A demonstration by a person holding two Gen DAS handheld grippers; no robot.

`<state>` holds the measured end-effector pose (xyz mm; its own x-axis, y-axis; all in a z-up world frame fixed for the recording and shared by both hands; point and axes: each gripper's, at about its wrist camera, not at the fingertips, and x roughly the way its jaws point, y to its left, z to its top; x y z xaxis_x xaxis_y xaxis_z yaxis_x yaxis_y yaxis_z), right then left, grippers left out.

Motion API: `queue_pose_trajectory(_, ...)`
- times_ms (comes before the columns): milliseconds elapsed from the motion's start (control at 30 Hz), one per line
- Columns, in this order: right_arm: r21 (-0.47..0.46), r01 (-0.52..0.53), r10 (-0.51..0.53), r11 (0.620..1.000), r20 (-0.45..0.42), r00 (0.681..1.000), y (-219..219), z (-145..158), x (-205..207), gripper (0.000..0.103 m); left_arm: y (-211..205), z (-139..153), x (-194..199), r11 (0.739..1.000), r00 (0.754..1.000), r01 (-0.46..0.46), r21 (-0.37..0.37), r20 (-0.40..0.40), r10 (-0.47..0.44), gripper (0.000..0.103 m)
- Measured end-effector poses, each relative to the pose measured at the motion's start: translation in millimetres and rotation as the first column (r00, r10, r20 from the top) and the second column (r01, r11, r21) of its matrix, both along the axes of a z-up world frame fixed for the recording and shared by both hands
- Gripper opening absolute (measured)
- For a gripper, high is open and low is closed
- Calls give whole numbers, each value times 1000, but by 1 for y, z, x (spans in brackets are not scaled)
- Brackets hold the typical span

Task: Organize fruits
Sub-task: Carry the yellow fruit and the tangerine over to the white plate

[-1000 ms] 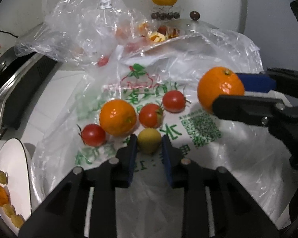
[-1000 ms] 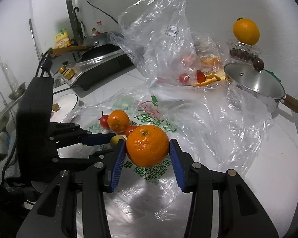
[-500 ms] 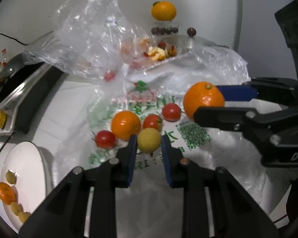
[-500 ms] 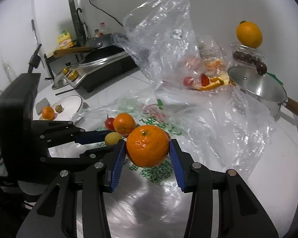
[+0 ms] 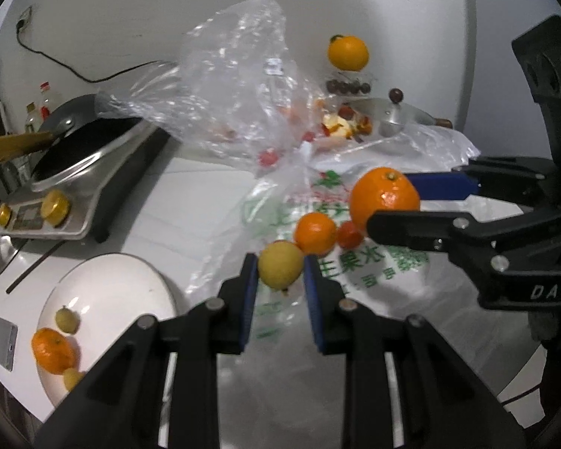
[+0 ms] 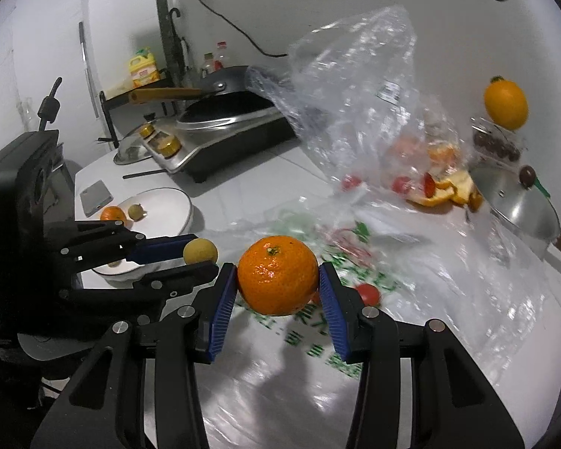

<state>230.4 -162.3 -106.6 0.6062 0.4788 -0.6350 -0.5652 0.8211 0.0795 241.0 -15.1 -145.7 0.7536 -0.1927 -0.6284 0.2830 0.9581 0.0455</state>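
My left gripper (image 5: 280,271) pinches a small yellow fruit (image 5: 280,270) above the printed bag (image 5: 359,262); my right gripper (image 6: 277,288) clamps an orange (image 6: 277,275). I see the white plate's (image 5: 131,284) near rim just left, with bare counter (image 5: 190,202) beyond it.

A home kitchen: induction cooker (image 6: 224,138), wok (image 6: 220,84), lidded pot (image 6: 520,202).
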Motion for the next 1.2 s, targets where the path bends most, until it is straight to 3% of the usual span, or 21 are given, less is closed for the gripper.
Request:
queue_pose_trajectory(600, -38, -118, 118, 992, -12, 993, 79, 3, 5, 47, 82, 1, -15, 991, 991, -131, -10, 19, 131, 25)
queue_pose_trajectory(1200, -56, -203, 200, 978, -48, 979, 137, -7, 28, 47, 138, -14, 8, 971, 972, -236, 46, 1, 236, 25)
